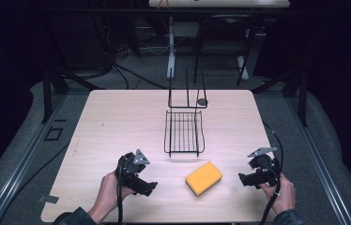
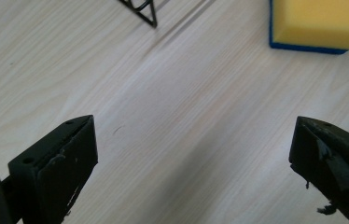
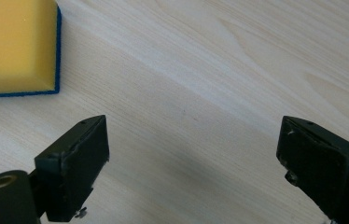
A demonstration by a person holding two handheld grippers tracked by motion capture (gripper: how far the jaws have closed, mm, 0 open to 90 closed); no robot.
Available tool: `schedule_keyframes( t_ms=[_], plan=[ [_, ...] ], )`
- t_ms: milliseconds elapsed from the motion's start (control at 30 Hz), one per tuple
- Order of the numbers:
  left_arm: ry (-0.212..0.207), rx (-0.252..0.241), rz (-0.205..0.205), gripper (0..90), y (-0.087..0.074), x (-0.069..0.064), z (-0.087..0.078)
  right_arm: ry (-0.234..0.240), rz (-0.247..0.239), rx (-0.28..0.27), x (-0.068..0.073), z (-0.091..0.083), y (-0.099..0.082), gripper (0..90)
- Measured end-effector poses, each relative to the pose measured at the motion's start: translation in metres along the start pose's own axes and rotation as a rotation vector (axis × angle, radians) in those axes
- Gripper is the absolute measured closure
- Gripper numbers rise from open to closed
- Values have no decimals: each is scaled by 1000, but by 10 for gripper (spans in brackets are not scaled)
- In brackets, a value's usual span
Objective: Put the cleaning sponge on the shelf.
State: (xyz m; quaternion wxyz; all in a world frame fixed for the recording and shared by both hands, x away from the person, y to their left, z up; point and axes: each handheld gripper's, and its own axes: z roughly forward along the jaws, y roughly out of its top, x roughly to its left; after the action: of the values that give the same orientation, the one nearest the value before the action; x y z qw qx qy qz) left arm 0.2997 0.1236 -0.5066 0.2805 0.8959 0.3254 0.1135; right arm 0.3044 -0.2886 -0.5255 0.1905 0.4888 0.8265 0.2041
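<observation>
A yellow sponge [image 1: 203, 178] with a blue underside lies flat on the wooden table [image 1: 117, 122], near the front edge and right of centre. My left gripper [image 1: 146, 188] is held low to the sponge's left, pointing toward it, jaws wide open over bare wood [image 2: 193, 158]. The sponge [image 2: 319, 23] is at the top right of the left gripper view. My right gripper [image 1: 243, 178] sits to the sponge's right, also open and empty [image 3: 191, 158]. The sponge [image 3: 16, 46] fills the top left corner of the right gripper view.
A black wire rack [image 1: 184, 132] stands at the table's middle, just behind the sponge; its corner [image 2: 142, 11] shows in the left gripper view. A taller wire frame [image 1: 187, 91] with a small dark disc [image 1: 202, 101] stands behind it. Dark floor and cables surround the table.
</observation>
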Motion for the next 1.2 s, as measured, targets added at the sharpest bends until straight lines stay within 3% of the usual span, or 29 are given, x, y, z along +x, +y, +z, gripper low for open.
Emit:
schedule_keyframes(
  t_ms=[300,433,667,833,1200],
  plan=[
    [-54,-6,49,6,19,-22,7,7,9,1,-1,0,0,90],
    [-83,30,105,6,27,-36,18,10,7,7,-2,2,0,91],
    [-117,37,150,14,43,-47,23,8,10,6,-2,1,-1,93],
    [-153,49,197,6,59,-64,31,8,7,6,-2,0,-1,94],
    [-183,93,235,6,80,-81,56,9,5,1,-2,0,-2,96]
  ],
)
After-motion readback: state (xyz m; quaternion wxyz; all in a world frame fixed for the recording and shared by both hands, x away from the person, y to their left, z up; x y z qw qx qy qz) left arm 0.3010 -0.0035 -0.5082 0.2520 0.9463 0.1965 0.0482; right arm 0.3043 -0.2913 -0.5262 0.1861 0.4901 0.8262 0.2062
